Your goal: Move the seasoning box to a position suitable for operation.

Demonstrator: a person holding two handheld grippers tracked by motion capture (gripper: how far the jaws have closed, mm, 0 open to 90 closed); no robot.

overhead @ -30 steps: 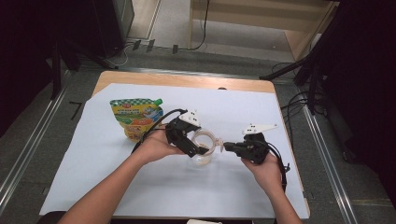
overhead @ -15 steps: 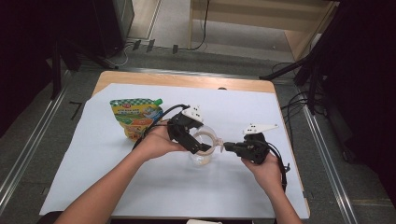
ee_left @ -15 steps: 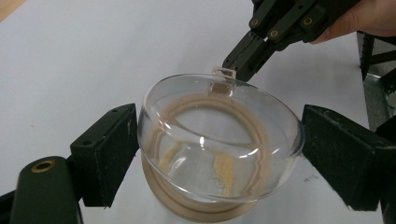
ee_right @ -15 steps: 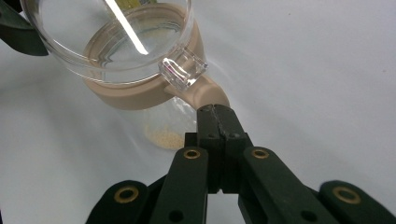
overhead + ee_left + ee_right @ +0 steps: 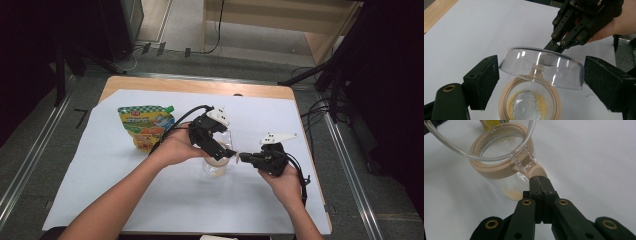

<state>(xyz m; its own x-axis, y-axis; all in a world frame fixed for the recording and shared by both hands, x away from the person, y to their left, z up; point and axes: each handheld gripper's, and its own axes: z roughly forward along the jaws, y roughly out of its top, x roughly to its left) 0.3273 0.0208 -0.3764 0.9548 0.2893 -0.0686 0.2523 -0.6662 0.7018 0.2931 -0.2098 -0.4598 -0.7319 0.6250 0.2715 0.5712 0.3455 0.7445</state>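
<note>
A: What is the right gripper (image 5: pixel 539 180) doing?

B: Its two black jaws are squeezed tight together on the little tan tab (image 5: pixel 537 172) that sticks out from the jar's rim. In the high view this right gripper (image 5: pixel 241 157) sits at three o'clock from the jar (image 5: pixel 216 165).

A: And the left gripper (image 5: pixel 541 75)?

B: Its jaws stand on both sides of the clear lid (image 5: pixel 541 66), at nine and three o'clock. I cannot tell if they squeeze it or just sit close. The lid is tilted, up off the tan ring (image 5: pixel 530 98).

A: Where is the jar?

B: Near the middle of the white sheet (image 5: pixel 125 200). There are yellow crumbs (image 5: pixel 537 98) at its bottom. A colourful pouch (image 5: pixel 145 125) lies at ten o'clock from it.
</note>
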